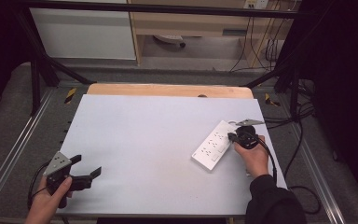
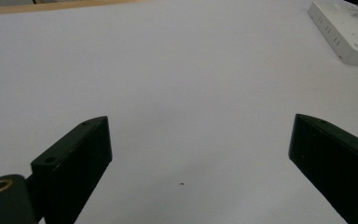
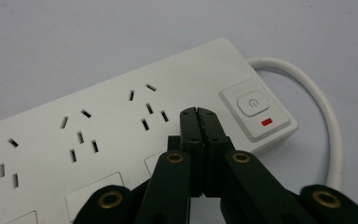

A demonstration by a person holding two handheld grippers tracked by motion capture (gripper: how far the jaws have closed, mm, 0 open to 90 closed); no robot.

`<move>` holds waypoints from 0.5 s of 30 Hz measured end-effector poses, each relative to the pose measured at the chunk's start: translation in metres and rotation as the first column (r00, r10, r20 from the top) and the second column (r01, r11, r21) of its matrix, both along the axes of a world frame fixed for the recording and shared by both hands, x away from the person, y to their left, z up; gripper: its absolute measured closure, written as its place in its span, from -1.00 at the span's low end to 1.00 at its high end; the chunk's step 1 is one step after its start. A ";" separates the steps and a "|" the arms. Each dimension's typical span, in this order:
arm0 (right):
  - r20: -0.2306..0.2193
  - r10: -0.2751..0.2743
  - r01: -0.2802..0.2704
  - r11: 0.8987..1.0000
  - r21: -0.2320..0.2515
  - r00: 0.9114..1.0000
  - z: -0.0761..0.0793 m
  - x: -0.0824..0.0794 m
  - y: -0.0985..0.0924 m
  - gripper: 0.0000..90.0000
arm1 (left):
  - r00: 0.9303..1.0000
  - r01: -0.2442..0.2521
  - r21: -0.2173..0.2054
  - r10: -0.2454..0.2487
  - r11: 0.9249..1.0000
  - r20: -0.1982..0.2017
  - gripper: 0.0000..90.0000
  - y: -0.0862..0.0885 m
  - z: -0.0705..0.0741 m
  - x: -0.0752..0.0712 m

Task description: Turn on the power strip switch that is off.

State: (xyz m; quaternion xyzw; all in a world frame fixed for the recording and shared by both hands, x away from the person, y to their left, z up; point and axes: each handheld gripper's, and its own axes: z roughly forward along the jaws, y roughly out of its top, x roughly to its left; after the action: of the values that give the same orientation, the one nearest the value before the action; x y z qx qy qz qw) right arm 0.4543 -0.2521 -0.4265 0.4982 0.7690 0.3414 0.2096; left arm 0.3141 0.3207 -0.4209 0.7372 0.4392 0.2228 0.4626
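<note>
My right gripper (image 3: pixel 196 113), jaws pressed together, hovers over the power strip (image 1: pixel 213 143) near the table's (image 1: pixel 144 154) right edge; next I'd likely press its switch (image 3: pixel 253 103). My left gripper (image 1: pixel 85 173) waits apart.

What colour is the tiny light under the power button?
Red; the indicator light on the white power strip shows best in the right gripper view.

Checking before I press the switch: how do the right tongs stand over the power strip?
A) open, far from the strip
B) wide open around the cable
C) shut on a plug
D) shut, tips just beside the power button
D: the right tongs are closed together over the power strip, tips just left of its power button.
</note>
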 end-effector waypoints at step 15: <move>0.002 -0.001 0.001 1.000 -0.002 1.000 -0.001 0.000 0.000 1.00 | 1.000 0.000 0.001 0.000 1.000 0.000 -0.87 0.000 0.000 0.000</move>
State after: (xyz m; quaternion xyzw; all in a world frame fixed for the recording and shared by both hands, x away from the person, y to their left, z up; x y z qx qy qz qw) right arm 0.4543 -0.2520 -0.4271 0.4983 0.7688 0.3408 0.2109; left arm 0.3141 0.3204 -0.4209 0.7376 0.4389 0.2231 0.4621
